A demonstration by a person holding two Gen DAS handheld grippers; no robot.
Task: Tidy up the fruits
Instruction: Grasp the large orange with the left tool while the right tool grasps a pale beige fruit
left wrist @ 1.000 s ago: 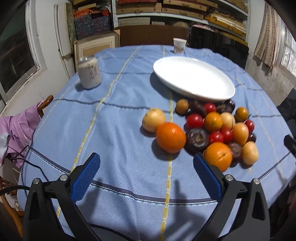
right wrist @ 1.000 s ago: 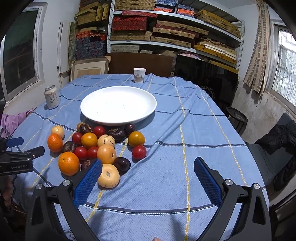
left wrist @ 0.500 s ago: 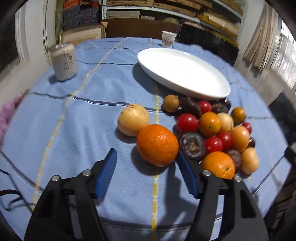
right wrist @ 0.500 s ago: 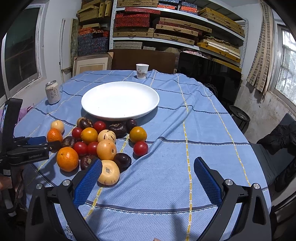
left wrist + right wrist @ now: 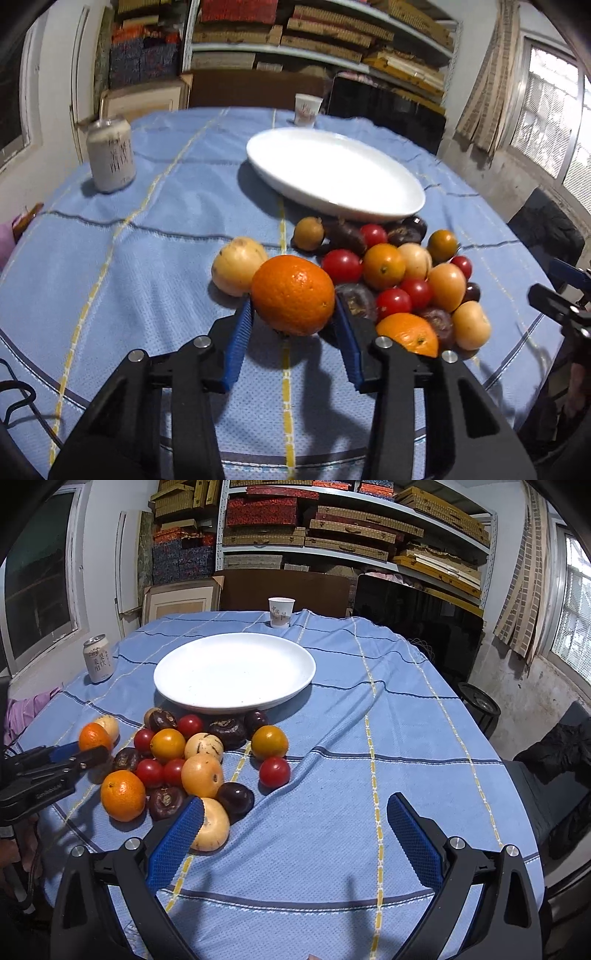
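A big orange sits between the blue pads of my left gripper. Its jaws are closing, and both pads touch the orange's sides. In the right wrist view the same orange shows at the left gripper's tip. A heap of fruit lies just right of it: red tomatoes, dark purple fruits, pale yellow ones and a second orange. Behind the heap stands an empty white plate. My right gripper hangs open over bare cloth, with a pale fruit beside its left finger.
A blue striped cloth covers the round table. A drink can stands at the far left and a paper cup at the far edge. Shelves of boxes line the back wall. A dark chair stands to the right.
My left gripper moved forward to the big orange and its jaws narrowed from wide open onto its sides; its view tipped upward. The right gripper barely moved.
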